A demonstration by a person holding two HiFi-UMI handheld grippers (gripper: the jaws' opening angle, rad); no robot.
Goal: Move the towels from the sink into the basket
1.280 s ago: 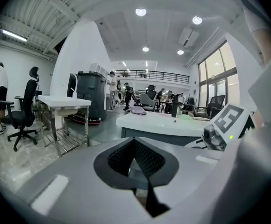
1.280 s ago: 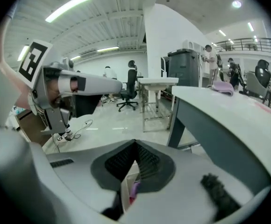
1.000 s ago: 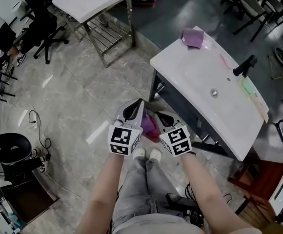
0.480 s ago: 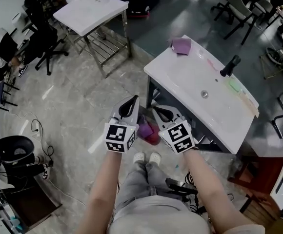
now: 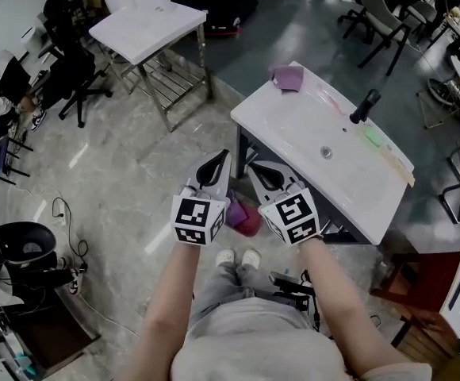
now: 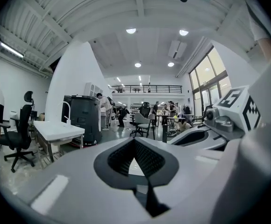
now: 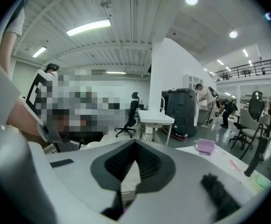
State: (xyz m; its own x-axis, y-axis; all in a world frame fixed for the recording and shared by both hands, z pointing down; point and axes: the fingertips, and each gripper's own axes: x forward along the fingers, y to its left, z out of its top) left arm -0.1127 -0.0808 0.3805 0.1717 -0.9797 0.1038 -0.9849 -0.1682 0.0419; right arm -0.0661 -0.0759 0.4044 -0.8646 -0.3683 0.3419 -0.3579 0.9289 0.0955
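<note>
Left gripper: our left gripper [image 6: 134, 141] is held up in front of us, roughly level. The jaws are pressed right together with nothing between them.
Right gripper: the right gripper [image 7: 135, 143] sits just beside the left one, tipped a bit downward. Its jaws are closed tip to tip too, and it's empty.
Towel: we can see one purple towel [image 5: 288, 76] lying crumpled on the far corner of the sink's top. It's well away from both grippers and not down in the bowl.
Sink: the white sink [image 5: 293, 121] is off to our right on dark legs, with a black faucet [image 5: 362, 105] at its back edge and the drain [image 5: 326, 152] in the middle.
Basket: the pink basket [image 5: 247, 219] is on the floor by the sink's near edge. In the head view it shows between our two grippers, partly hidden. We can't tell what's in it.
Around: there's a second white worktop [image 5: 147, 26] further off to the left on the grey tiled floor.
</note>
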